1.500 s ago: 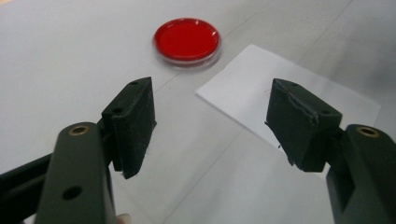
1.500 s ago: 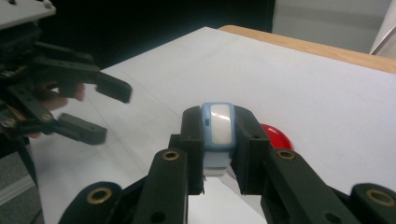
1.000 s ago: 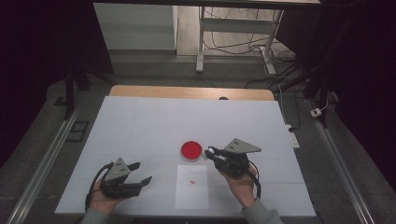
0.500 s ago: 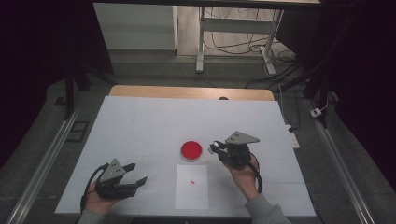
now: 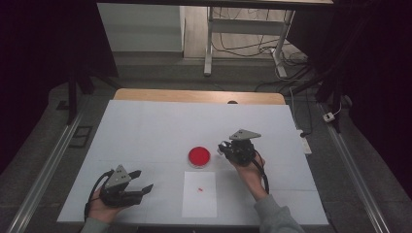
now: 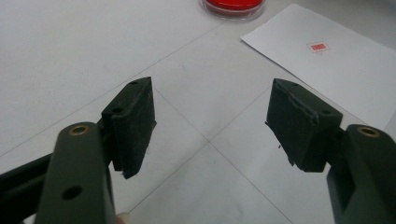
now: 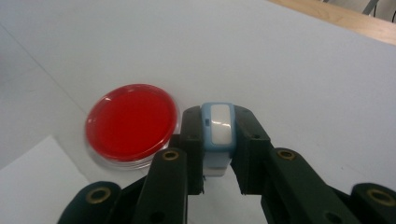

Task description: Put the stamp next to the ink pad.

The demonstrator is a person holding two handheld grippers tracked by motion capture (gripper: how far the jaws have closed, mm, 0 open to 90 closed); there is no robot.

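- Near the middle of the desk (image 5: 145,126), slightly toward the near edge, a round red ink pad (image 5: 199,157) in a clear rim is set flat on the white surface.
- Just beside the red ink pad, on the side of the desk's right edge, the right gripper (image 5: 227,149) is held above the surface in the person's right hand (image 5: 248,165).
- In the right gripper view, a small light-blue and white stamp (image 7: 217,135) is seen clamped between the two black jaws, which are closed against its sides; the stamp is held upright and apart from the ink pad (image 7: 131,123), whose rim lies just beside the jaw tips.
- Toward the near edge, directly in front of the ink pad, a white sheet of paper (image 5: 199,199) is laid flat, and a small red mark (image 5: 200,188) is carried on its upper part.
- Near the desk's near left corner, the left gripper (image 5: 143,180) is held low, well apart from the ink pad and the sheet.
- In the left gripper view, its jaws are seen spread wide with nothing between them, and the paper (image 6: 345,70) with its red mark (image 6: 318,47) is seen beyond them.
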